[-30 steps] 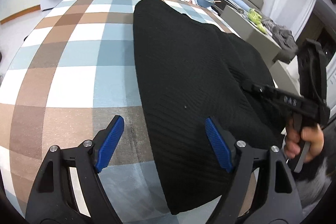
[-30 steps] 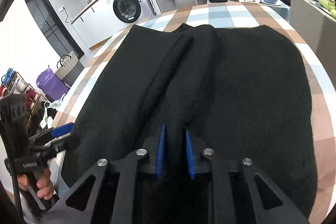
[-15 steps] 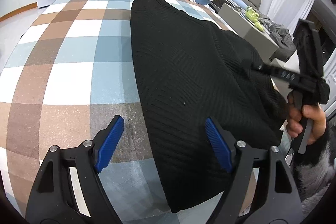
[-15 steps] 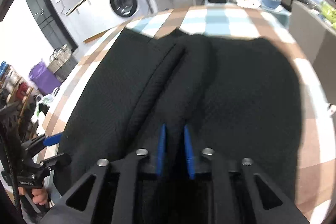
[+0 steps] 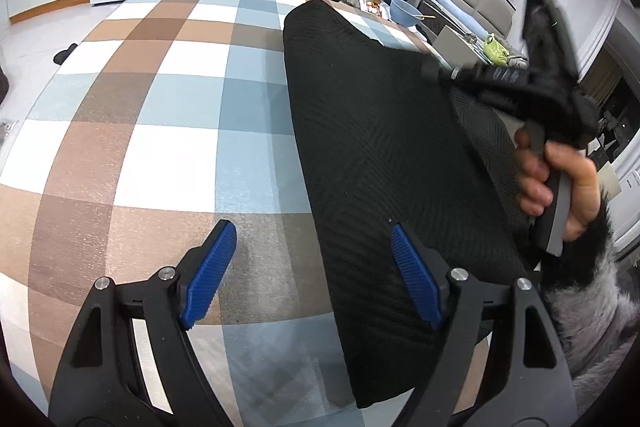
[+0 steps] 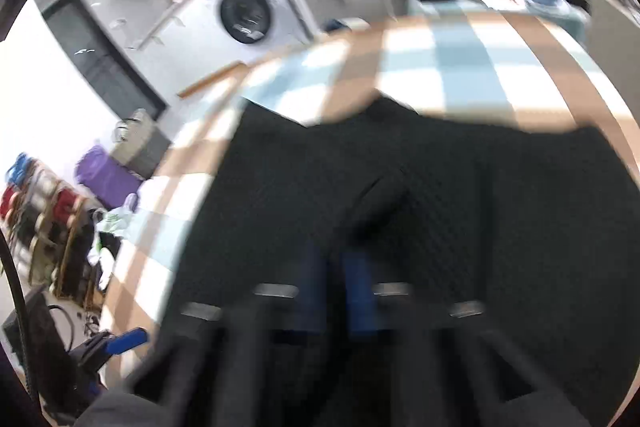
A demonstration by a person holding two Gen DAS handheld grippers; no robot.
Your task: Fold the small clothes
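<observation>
Meanwhile, right tongs (image 6: 334, 291) pinched shut on black knit garment (image 5: 380, 131), lifting its edge to fold; left tongs (image 5: 316, 275) wide open, empty, above checked tabletop (image 5: 168, 99).

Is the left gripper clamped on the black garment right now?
No, the left gripper stands wide open above the black garment's edge, pads apart.

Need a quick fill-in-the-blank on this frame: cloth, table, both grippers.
The garment on the table is ____ in colour.
The tablecloth has a ____ pattern.
The left gripper has its jaws ____.
The right gripper is shut on the ____.

Missing words: black; checked; open; garment
</observation>
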